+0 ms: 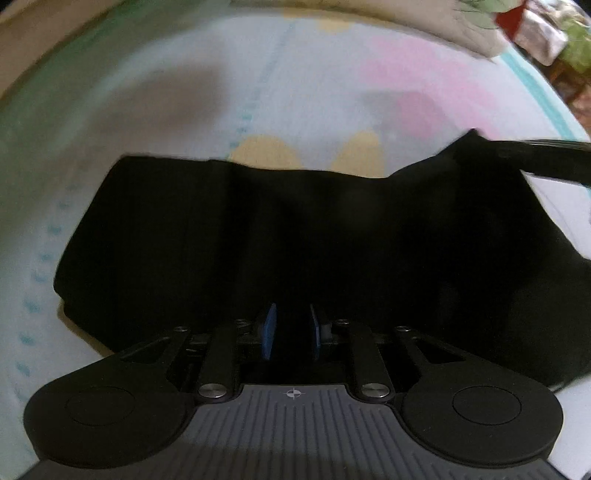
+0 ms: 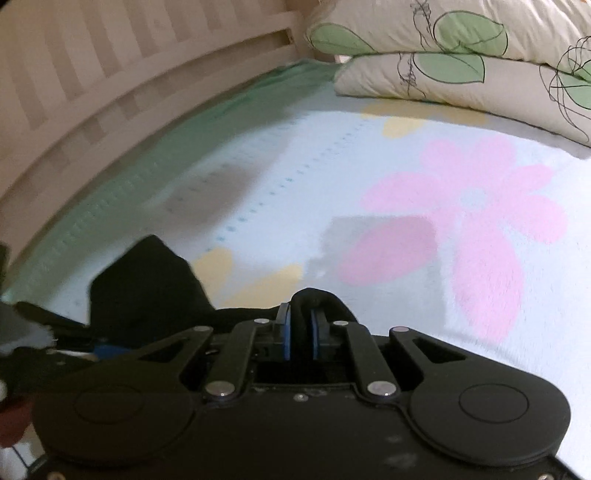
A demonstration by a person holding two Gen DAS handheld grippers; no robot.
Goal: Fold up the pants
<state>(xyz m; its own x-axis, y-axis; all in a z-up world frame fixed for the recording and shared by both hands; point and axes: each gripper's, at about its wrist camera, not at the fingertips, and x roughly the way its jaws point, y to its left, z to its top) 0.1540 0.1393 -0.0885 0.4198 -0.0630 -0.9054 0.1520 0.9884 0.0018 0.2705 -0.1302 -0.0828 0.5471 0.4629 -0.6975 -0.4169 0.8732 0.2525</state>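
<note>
With the right gripper clamped on the black pants, the left gripper, narrowly apart over cloth, should pinch fully before lifting evenly.

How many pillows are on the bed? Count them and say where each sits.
2. Both are stacked at the far right end of the bed: the upper pillow lies on the lower pillow. Others may lie outside the frame.

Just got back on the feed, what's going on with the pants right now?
A person is folding black pants on a flowered blanket using two handheld tools. The right tool is shut on a bunched fold of the fabric. The left tool is low over the near part of the pants, its jaws narrow; whether it grips cloth can't be told. Pillows lie at the far end.
</note>
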